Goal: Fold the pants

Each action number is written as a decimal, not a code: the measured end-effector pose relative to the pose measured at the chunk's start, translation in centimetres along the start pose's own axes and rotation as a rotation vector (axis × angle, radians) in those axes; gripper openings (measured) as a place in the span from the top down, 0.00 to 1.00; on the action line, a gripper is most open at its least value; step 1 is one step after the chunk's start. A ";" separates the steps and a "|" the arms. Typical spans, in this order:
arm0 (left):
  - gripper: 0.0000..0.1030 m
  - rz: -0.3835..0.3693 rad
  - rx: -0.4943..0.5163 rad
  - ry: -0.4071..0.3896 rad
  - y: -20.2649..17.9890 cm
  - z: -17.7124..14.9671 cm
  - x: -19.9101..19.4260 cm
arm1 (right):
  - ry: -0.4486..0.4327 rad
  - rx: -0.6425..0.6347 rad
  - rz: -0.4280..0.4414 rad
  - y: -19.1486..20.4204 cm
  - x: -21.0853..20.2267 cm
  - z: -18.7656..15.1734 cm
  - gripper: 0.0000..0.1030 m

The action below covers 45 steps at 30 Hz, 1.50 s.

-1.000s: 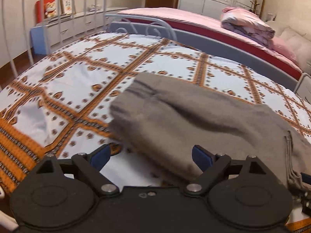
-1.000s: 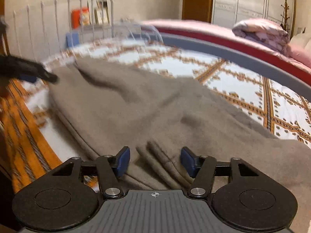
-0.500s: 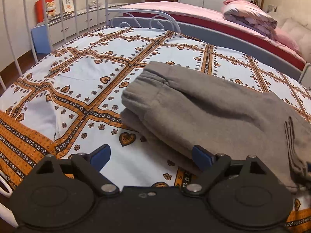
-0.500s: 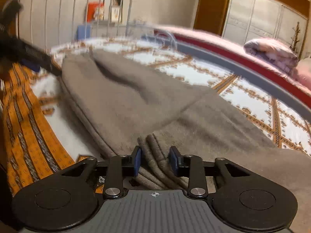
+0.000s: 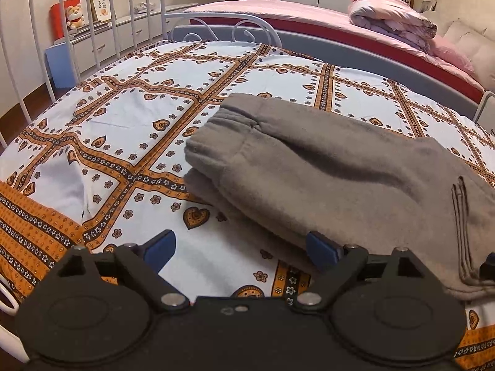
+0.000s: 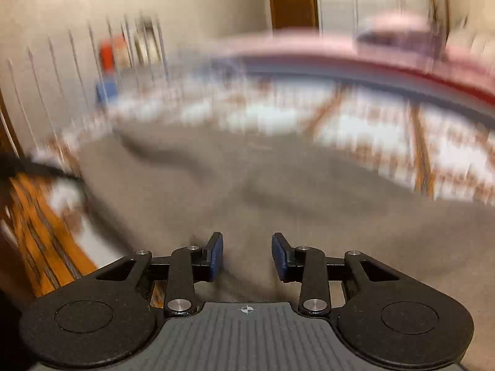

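Grey fleece pants lie folded over on the bed's white sheet with orange heart-patterned bands, filling the centre and right of the left wrist frame, elastic waistband toward upper centre. The left gripper sits at the bottom of the frame, fingers spread wide, gripping nothing, right fingertip just at the fabric's near edge. Right wrist view is badly smeared: the right gripper shows fingers parted over grey fabric, released
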<state>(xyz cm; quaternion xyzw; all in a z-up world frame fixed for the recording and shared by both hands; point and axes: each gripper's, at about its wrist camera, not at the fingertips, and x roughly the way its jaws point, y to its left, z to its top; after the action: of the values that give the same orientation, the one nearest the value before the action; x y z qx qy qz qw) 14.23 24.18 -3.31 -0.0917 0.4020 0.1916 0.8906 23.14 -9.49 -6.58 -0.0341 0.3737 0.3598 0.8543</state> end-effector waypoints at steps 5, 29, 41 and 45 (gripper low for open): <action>0.17 0.000 -0.002 -0.015 0.5 0.0 -0.2 | -0.153 0.092 0.006 -1.6 -2.9 1.0 0.65; 0.15 -0.023 -0.023 -0.018 1.0 2.7 2.3 | -0.134 0.459 -0.198 -21.9 -8.1 3.8 0.65; 0.15 -0.015 0.028 -0.029 -0.7 3.0 2.4 | -0.011 0.423 -0.140 -21.7 -5.5 1.6 0.63; 0.15 -0.022 0.027 -0.030 -0.5 2.9 2.1 | -0.013 0.342 -0.161 -19.4 -5.1 2.1 0.40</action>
<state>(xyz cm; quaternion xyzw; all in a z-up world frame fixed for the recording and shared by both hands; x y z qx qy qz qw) 17.75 25.18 -2.96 -0.0812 0.3900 0.1779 0.8998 34.47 -26.10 -5.79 0.0841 0.4198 0.2215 0.8761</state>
